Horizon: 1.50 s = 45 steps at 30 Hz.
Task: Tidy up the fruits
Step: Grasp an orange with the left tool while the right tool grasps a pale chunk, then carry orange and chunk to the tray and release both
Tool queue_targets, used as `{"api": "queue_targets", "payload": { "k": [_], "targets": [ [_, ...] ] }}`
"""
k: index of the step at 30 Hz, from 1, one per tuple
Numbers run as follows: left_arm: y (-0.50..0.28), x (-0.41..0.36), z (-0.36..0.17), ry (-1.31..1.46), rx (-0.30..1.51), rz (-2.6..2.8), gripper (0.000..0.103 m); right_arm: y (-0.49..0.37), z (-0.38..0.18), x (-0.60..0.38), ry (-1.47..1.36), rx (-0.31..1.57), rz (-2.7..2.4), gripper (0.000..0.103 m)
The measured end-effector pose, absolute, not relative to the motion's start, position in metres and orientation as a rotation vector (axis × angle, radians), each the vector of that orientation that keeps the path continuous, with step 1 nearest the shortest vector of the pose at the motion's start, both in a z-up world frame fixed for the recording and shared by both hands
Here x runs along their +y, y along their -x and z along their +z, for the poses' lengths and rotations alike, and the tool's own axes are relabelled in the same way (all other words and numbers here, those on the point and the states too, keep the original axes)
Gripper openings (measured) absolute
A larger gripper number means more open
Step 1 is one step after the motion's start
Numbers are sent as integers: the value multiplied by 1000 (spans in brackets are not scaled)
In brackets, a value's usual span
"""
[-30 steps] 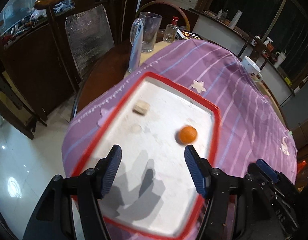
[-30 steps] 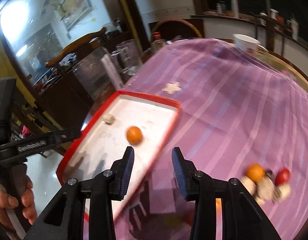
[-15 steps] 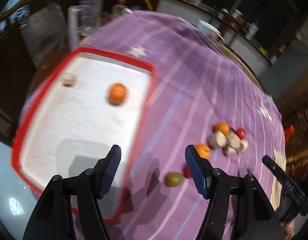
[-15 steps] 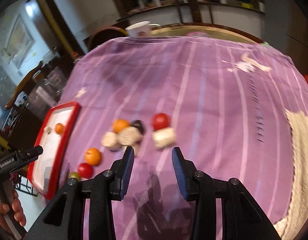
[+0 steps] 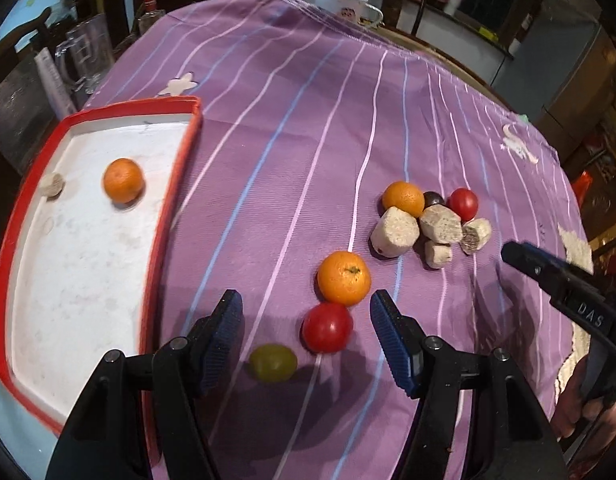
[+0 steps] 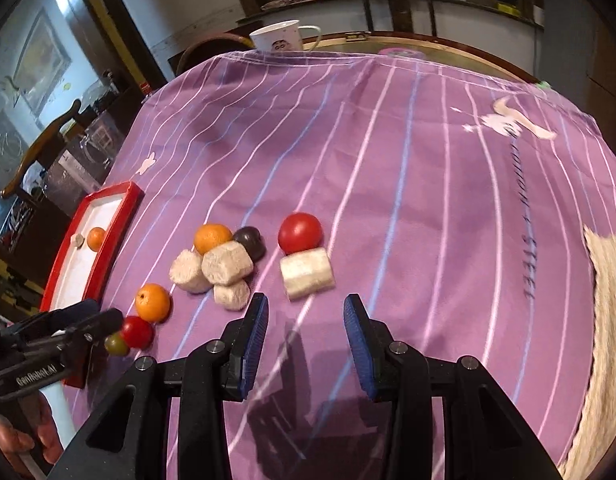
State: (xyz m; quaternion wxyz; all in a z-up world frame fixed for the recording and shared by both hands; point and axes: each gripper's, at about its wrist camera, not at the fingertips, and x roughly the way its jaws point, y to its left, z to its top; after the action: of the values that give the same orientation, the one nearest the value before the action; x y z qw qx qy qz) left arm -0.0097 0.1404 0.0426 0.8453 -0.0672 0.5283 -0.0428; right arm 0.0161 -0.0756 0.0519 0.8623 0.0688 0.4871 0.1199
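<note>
My left gripper (image 5: 306, 312) is open and empty, low over the purple cloth, with a red tomato (image 5: 327, 327) between its fingertips, an orange (image 5: 343, 278) just beyond and a green grape (image 5: 273, 362) near its left finger. A red-rimmed white tray (image 5: 170, 208) at the left holds one orange (image 5: 123, 180) and a pale chunk (image 5: 52, 185). My right gripper (image 6: 306, 314) is open and empty, just short of a pale chunk (image 6: 306, 274) with a red tomato (image 6: 300, 233) behind it. A cluster of pale chunks (image 6: 226, 267), an orange (image 6: 212, 238) and a dark fruit (image 6: 250, 242) lies to its left.
A white mug (image 6: 282, 38) stands at the table's far edge. A glass pitcher (image 5: 84, 58) and bottle (image 5: 148, 14) stand beyond the tray. A cream crocheted mat (image 6: 605, 280) lies at the right. A wooden chair (image 6: 40, 148) stands at the left.
Both grippers swung right, away from the tray. The left now sits over the tomato and orange on the cloth; the right now faces the pale chunk and tomato. Both stayed open.
</note>
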Motion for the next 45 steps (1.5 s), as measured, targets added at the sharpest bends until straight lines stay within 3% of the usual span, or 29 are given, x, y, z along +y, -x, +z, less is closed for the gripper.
{"api": "queue_targets", "payload": {
  "k": [16, 18, 19, 20, 33, 45],
  "targets": [
    [-19, 119, 17, 60, 1142, -140, 65, -53, 24, -61, -42, 1063, 266, 43],
    [-17, 117, 17, 35, 1130, -120, 54, -52, 22, -59, -36, 1070, 273, 42],
    [-15, 116, 18, 40, 1122, -134, 38, -52, 21, -58, -27, 1072, 275, 42],
    [-15, 116, 19, 56, 1123, -149, 32, -51, 20, -56, -13, 1069, 269, 40],
    [-2, 143, 41, 190, 1087, -113, 31, -39, 27, -76, -137, 1085, 254, 38],
    [17, 238, 66, 324, 1021, 35, 31, -19, 74, -28, -126, 1015, 379, 38]
  ]
}}
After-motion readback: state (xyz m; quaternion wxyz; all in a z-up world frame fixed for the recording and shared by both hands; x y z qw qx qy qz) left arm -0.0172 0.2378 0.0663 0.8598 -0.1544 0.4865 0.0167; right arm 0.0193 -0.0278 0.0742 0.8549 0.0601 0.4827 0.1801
